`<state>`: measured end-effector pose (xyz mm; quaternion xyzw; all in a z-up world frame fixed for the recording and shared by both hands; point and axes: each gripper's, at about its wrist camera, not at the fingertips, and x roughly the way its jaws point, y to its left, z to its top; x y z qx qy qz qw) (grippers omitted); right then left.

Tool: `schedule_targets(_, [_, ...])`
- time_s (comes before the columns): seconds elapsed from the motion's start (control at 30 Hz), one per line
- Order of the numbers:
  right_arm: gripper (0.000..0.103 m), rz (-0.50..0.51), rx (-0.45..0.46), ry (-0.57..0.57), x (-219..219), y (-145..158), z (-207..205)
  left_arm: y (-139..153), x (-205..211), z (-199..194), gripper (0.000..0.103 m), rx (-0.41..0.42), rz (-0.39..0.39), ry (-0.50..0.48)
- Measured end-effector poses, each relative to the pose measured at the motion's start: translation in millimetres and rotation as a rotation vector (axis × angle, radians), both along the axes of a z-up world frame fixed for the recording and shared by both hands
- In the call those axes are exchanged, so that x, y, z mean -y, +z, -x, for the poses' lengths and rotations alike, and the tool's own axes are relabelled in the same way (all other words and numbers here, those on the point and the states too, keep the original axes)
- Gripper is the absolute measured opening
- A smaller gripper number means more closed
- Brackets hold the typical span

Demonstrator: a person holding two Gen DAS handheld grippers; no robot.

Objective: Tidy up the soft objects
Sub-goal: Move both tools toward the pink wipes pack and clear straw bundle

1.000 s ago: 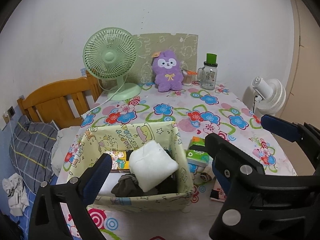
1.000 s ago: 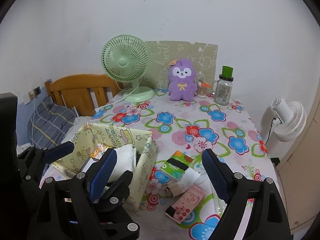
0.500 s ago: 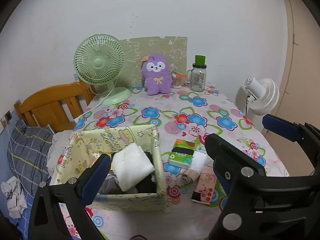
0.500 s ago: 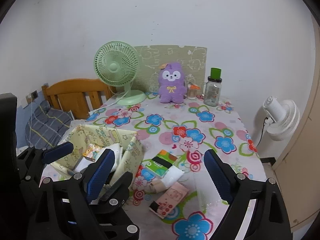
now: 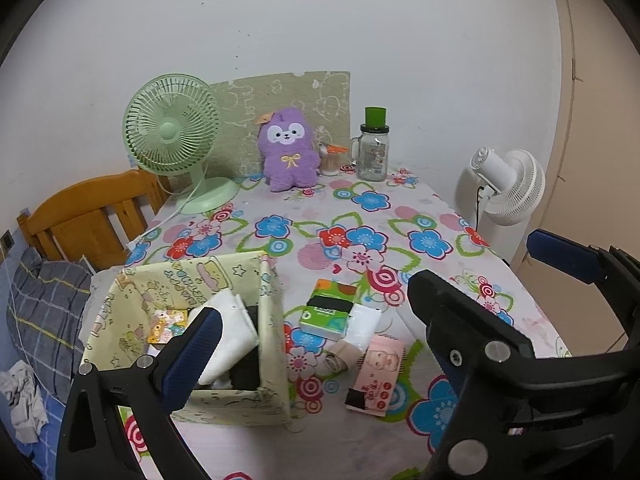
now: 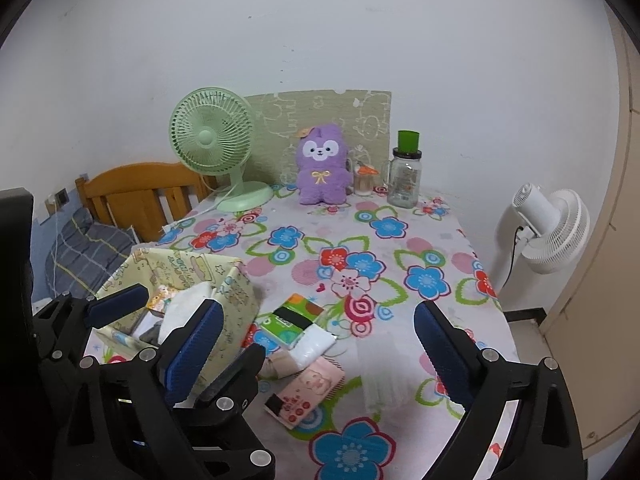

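A pale yellow fabric box [image 5: 240, 280] stands at the table's near left. It holds a white folded cloth [image 5: 230, 332], dark clothes and a small colourful packet. Right of it lie a green tissue pack [image 5: 326, 314], a white folded piece [image 5: 364, 322], a beige roll [image 5: 338, 358] and a pink packet [image 5: 380, 376]. A purple plush [image 5: 286, 148] sits by the far wall. My left gripper [image 5: 316, 320] hovers open over the box's right side, empty. My right gripper [image 6: 316, 344] hangs over the loose items; its jaws are opening with nothing held. The two grippers' inner fingers overlap.
A green desk fan [image 5: 172, 136] and a glass jar with a green lid [image 5: 374, 152] stand at the back. A white floor fan [image 5: 508, 184] is beyond the table's right edge. A wooden headboard [image 5: 92, 216] and bedding lie to the left.
Both grippers have drawn back from the table and slid right of the box. The items beside the box have come fully into view. The right jaws stand slightly wider.
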<state>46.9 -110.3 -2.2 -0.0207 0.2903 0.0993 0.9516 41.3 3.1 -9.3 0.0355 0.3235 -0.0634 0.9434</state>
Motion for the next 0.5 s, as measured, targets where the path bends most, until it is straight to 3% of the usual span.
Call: schedule_targets(0.5, [0.1,-0.003,-0.017,-0.025,32.0,-20.2,-9.9,-21.7,28.9,-15.0,0.103,-0.031,-0.01,-0.042])
